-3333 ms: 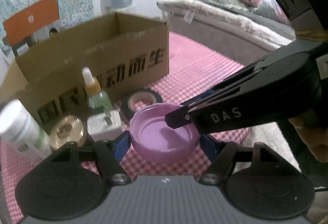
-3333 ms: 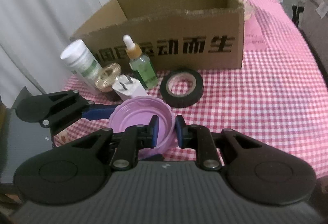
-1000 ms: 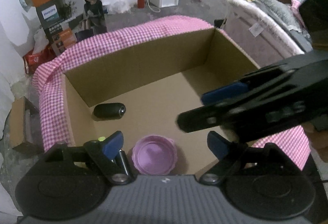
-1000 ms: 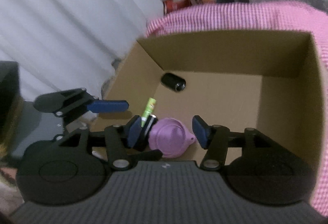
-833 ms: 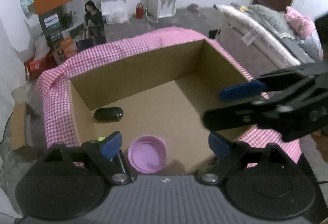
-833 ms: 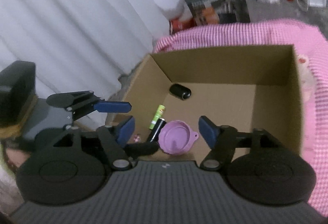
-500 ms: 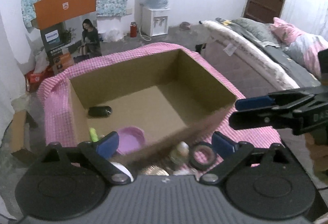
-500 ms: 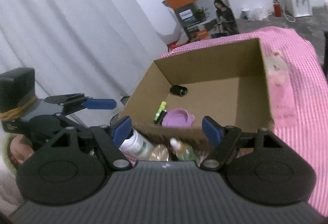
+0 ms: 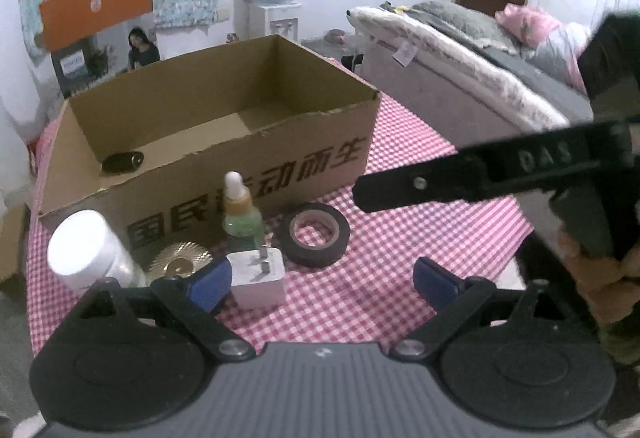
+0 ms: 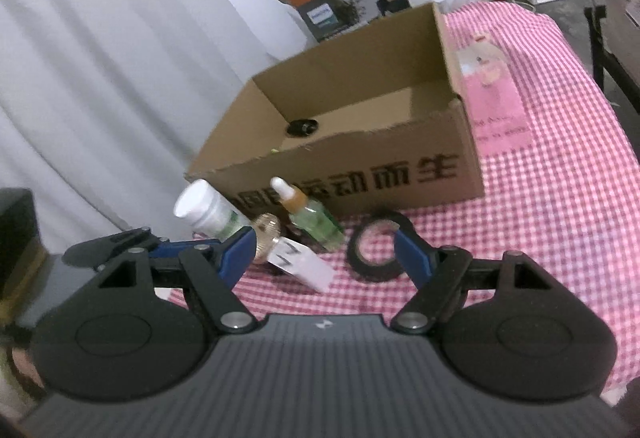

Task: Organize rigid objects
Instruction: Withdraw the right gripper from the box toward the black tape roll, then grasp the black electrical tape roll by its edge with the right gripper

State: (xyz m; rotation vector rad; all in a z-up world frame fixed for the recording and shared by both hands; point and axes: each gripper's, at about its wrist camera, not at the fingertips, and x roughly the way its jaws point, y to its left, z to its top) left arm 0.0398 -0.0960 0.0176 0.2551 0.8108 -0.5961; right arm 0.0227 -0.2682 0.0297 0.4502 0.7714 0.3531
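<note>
A cardboard box stands on the pink checked tablecloth; a black cylinder lies inside. In front of the box stand a white bottle, a gold disc, a green dropper bottle, a white charger plug and a black tape roll. My left gripper is open and empty, low over the cloth before the plug. My right gripper is open and empty, above the plug and tape roll. The purple lid is hidden behind the box wall.
A pink card lies on the cloth right of the box. A bed stands at the right. A white curtain hangs at the left of the table.
Both grippers let go of the purple lid inside the box, opened, and pulled back and down to the front of the box, over the items on the cloth.
</note>
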